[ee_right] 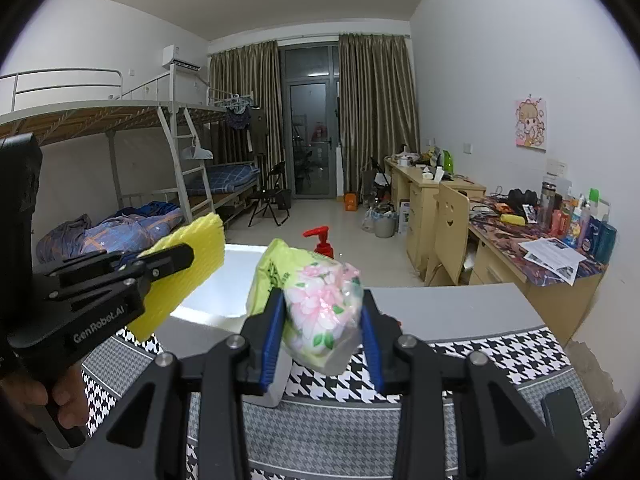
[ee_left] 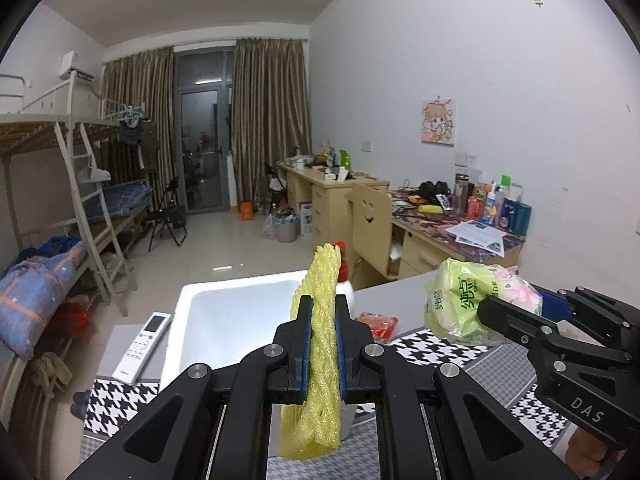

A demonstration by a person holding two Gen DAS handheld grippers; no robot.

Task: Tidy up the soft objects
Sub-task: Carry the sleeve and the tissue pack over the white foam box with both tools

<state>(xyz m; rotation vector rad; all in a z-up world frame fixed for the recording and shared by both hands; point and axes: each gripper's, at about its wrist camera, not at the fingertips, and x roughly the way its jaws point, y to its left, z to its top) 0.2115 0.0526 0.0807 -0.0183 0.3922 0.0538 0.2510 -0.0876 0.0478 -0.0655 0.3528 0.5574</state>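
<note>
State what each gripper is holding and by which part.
Left gripper clamps the yellow foam net around its middle, both ends sticking out. Right gripper pinches the floral tissue pack at its near end.

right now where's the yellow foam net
The yellow foam net is pinched upright in the left tongs, held above the white foam box. In the right wrist view it shows at left, beside the tissue pack.
</note>
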